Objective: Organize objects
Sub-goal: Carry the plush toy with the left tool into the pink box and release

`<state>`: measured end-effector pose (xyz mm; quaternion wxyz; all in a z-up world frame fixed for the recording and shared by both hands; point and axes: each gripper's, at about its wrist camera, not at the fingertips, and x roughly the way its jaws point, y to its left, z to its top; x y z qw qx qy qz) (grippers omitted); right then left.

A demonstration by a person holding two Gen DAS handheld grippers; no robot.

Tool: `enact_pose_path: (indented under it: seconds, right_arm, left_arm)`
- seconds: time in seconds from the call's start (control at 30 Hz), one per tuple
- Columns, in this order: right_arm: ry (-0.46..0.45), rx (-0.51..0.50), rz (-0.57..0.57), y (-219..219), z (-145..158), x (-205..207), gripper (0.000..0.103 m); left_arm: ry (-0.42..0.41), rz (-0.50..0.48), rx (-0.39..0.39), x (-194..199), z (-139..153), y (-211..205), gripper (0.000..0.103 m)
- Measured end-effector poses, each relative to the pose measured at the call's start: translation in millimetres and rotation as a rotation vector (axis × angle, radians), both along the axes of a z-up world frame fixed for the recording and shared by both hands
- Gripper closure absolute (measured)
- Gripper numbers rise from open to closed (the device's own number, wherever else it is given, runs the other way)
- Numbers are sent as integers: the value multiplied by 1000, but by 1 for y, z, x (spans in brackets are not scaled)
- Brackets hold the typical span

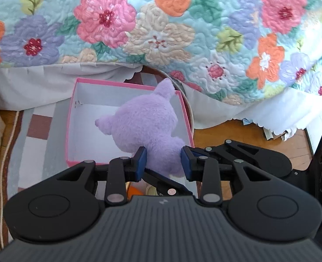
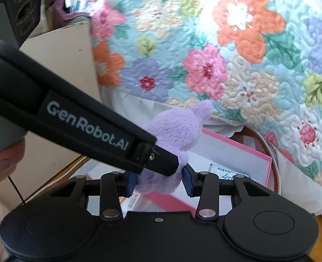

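- The left gripper (image 1: 163,160) is nearest; its blue pads (image 1: 141,163) pinch the low end of a purple plush toy (image 1: 146,128), one pad on each side
- The right gripper (image 2: 158,182) pinches the same toy (image 2: 171,135) from another side; its blue pads (image 2: 131,183) press into the fur; the black body of the left gripper crosses this view from the left and covers part of the toy
- The toy is soft and fuzzy, pale purple all over, with a round head and two pointy ears; its face does not show
- The toy's long way runs from the pads up and away, toward the bed; one ear points far and up, the other points left
- The toy is held over the near part of a pink box (image 1: 71,118); the box is white inside, open on top, with room on its left side
- The box sits on a checked mat (image 1: 38,128) on a wood floor (image 1: 237,135)
- Farthest is a flowery quilt (image 1: 161,21); its white edge (image 1: 29,83) hangs just behind the box
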<state>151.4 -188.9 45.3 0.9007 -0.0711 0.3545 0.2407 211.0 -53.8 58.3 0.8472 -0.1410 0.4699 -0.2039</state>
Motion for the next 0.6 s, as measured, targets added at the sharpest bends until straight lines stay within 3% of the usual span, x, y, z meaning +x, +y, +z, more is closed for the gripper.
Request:
enact_pose_path:
  seconds: [0.13,0.37,0.47,0.6]
  right_arm:
    - [67,40,-28,-5,-18,45,56]
    - [248,192,-139,-16,-77,124,57]
    - [269,175,-164,-16,-99,142,58]
    - [312,255,-198,-23,-126,166,58]
  left_arm:
    - [31,9,4,34,-21,-2,70]
    - [63,60,38,96,-83,-3,69]
    - [90,68,17,117,-106,-4,69]
    - [46,74,61,134,-127,-9,69]
